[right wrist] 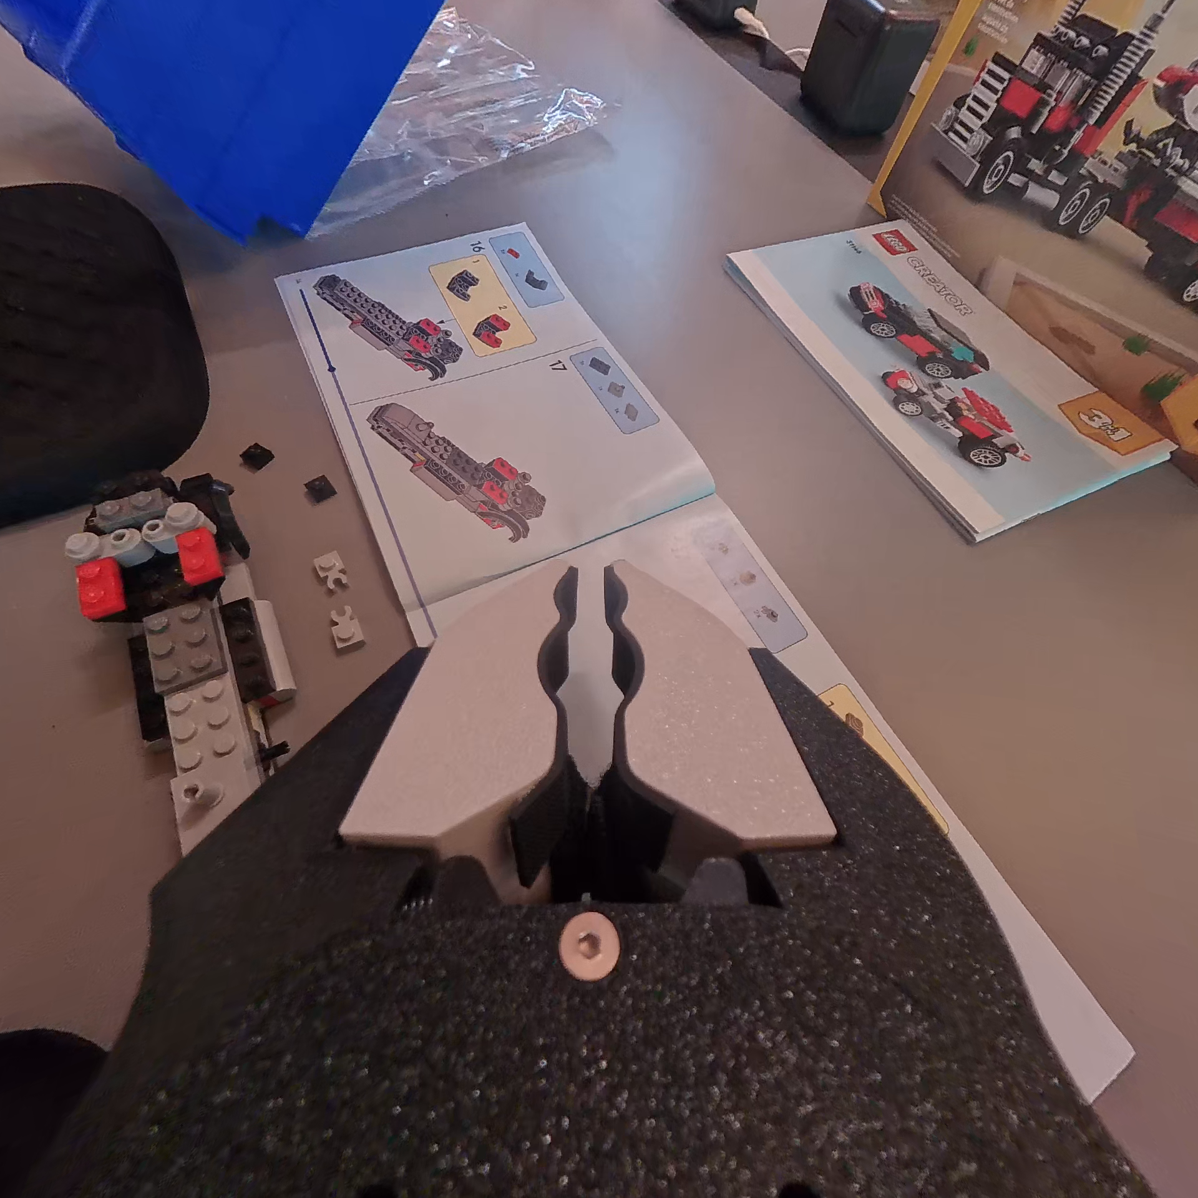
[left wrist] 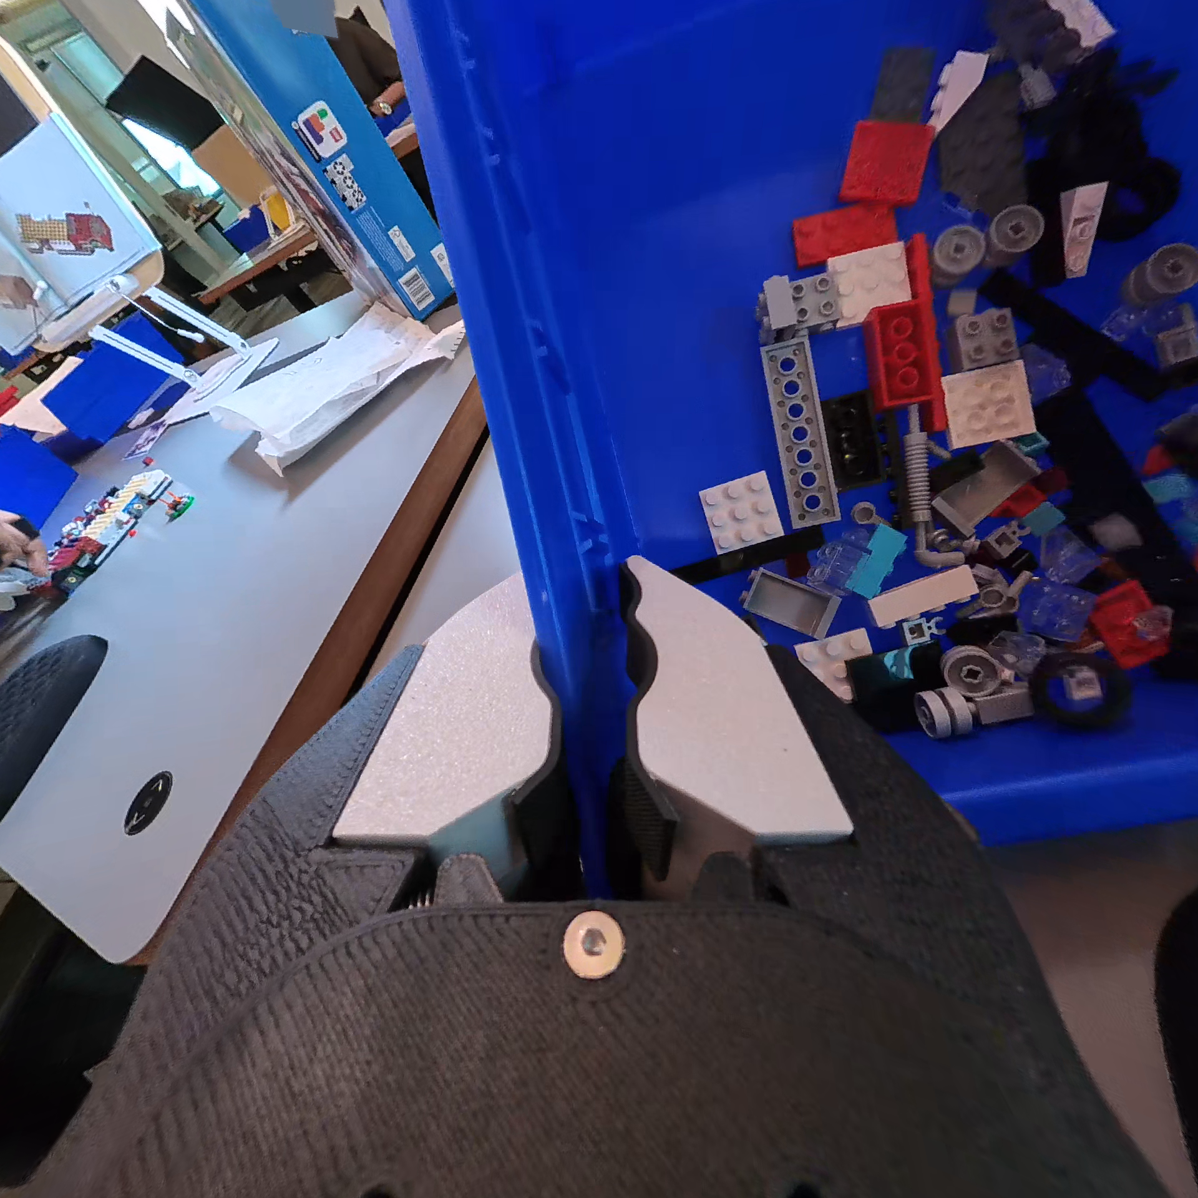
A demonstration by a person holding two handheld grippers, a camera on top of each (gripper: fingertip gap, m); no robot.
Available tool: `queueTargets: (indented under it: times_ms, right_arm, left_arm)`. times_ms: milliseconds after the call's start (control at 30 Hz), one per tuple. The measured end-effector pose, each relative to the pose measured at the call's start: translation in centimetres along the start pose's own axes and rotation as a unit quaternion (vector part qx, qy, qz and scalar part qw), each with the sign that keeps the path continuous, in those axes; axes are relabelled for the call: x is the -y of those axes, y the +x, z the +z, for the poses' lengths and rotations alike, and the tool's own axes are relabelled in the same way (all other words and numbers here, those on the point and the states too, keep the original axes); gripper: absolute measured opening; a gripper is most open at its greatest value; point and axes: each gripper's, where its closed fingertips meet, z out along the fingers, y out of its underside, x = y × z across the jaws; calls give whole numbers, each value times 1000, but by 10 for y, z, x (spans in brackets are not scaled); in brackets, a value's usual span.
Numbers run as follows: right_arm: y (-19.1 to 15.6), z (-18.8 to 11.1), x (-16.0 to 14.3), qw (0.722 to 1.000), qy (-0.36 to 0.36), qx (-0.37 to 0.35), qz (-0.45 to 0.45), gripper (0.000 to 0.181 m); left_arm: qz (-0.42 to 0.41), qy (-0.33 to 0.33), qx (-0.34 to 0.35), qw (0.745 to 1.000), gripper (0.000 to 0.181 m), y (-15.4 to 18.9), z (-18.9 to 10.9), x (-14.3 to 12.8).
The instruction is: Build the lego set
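Left wrist view shows us our left claw (left wrist: 587, 638) pinching the side wall of a blue bin (left wrist: 570, 389), one finger outside the wall and one inside. Within the bin lies a jumble of loose lego pieces (left wrist: 959, 454): red plates, white and grey bricks, a long grey holed beam, grey wheel hubs, black tyres and clear bits. Beyond the bin we see the grey worktop (left wrist: 194, 616) with crumpled paper (left wrist: 337, 382) and a blue box (left wrist: 337, 162) standing on it.

Right wrist view shows our right claw (right wrist: 588, 574) hovering over the open instruction booklet (right wrist: 493, 402), its fingers nearly pressed together with a thin gap and nothing between them. To the left, on the worktop, lies the partly built lego model (right wrist: 175, 635), black, grey and red, with two small black pieces (right wrist: 288, 473) and two small grey clip pieces (right wrist: 338, 599) just beside it. A second booklet (right wrist: 940, 382) lies to the right, against the set's box (right wrist: 1069, 117). A clear plastic bag (right wrist: 467, 104) sits near the bin's corner.
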Motion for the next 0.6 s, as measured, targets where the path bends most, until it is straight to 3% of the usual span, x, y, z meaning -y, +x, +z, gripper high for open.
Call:
queueTargets:
  times_ms: [600]
  right_arm:
    - [0,1,-1,1000,-5,-2,-6,8]
  left_arm:
    - [-10,-31,-4,999,14,1,2,-10]
